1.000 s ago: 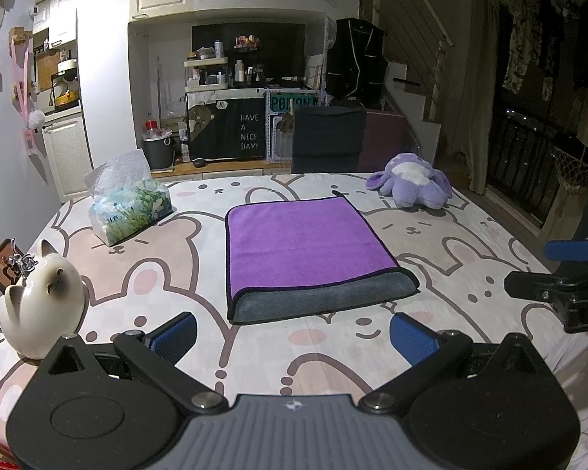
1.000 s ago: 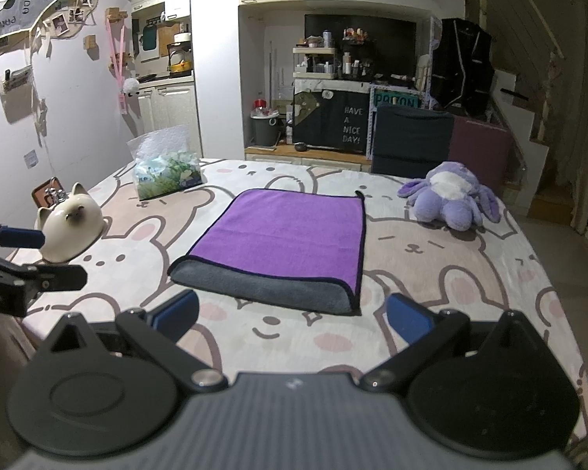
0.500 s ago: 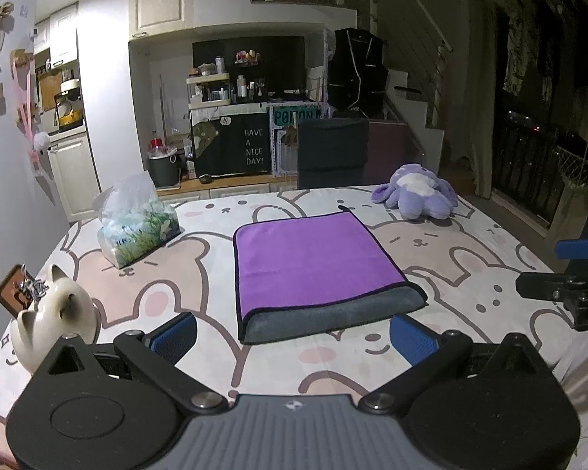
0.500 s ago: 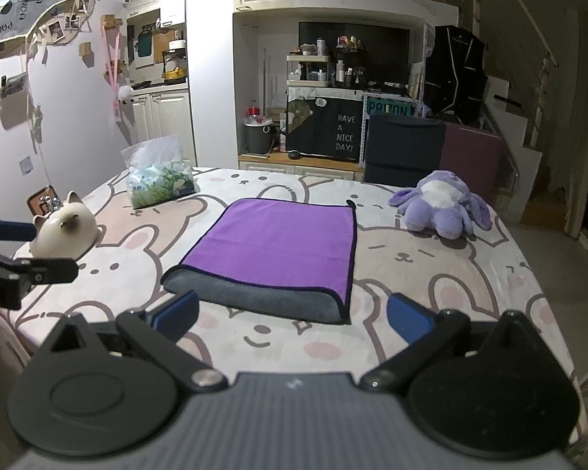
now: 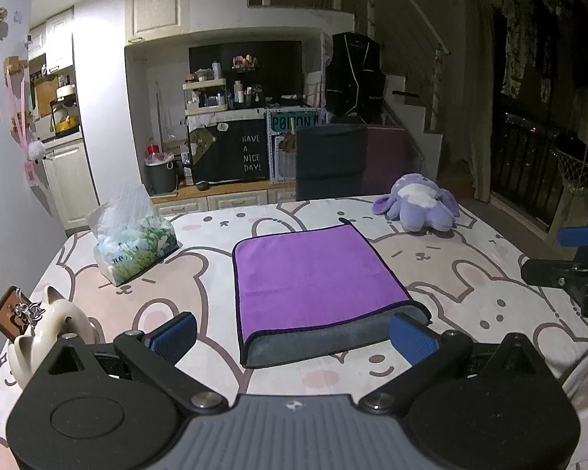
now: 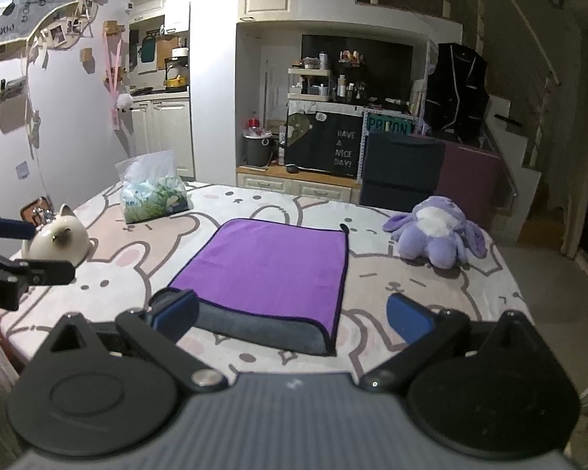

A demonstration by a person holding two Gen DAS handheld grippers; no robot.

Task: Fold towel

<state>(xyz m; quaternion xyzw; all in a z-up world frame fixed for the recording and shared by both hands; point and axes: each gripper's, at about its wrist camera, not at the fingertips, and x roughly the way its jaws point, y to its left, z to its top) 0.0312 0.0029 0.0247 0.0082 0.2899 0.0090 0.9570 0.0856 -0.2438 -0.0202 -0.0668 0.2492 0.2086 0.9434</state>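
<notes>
A purple towel (image 5: 313,274) with a grey underside lies folded flat in the middle of the bunny-print table; its rounded grey fold faces me. It also shows in the right wrist view (image 6: 270,262). My left gripper (image 5: 294,335) is open and empty, held above the table's near edge in front of the fold. My right gripper (image 6: 292,315) is open and empty, also just short of the fold. Each gripper shows in the other's view: the right one (image 5: 568,270) at the right edge, the left one (image 6: 15,262) at the left edge.
A tissue pack (image 5: 133,243) lies at the back left. A white cat-shaped ceramic (image 5: 47,329) stands at the near left with a small brown coaster (image 5: 8,311) beside it. A purple plush toy (image 5: 415,205) sits at the back right. A dark chair (image 5: 329,164) stands behind the table.
Both grippers have pulled back and risen from the towel, so the table looks farther and lower. The towel has not moved. Both stay open.
</notes>
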